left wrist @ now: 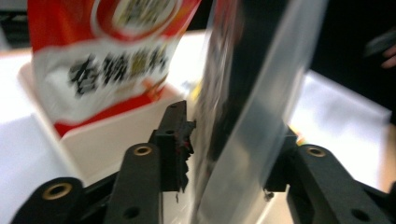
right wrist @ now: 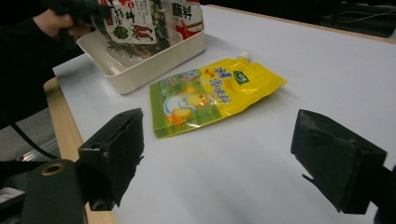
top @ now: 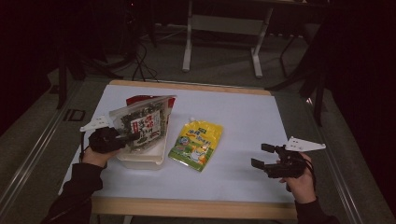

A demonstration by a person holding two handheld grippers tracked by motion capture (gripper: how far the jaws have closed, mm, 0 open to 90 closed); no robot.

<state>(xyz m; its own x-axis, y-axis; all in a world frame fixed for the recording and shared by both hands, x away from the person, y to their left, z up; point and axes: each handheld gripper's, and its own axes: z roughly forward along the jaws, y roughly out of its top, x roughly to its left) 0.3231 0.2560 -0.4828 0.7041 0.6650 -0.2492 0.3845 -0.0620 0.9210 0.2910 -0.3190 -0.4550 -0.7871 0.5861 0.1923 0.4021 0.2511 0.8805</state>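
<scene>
A clear bag of dark dried food with a red and white label leans in a white tray at the left of the white tabletop. My left gripper is open at the bag's lower left corner. The bag stands blurred between its jaws, while the pads look sharp. A red pouch stands in the tray behind it. A yellow spouted pouch lies flat beside the tray. My right gripper is open, holding nothing, over the table's right front.
The table's wooden front edge runs close to both hands. White tabletop stretches between the yellow pouch and the right gripper. A pale table frame and cables stand on the dark floor behind.
</scene>
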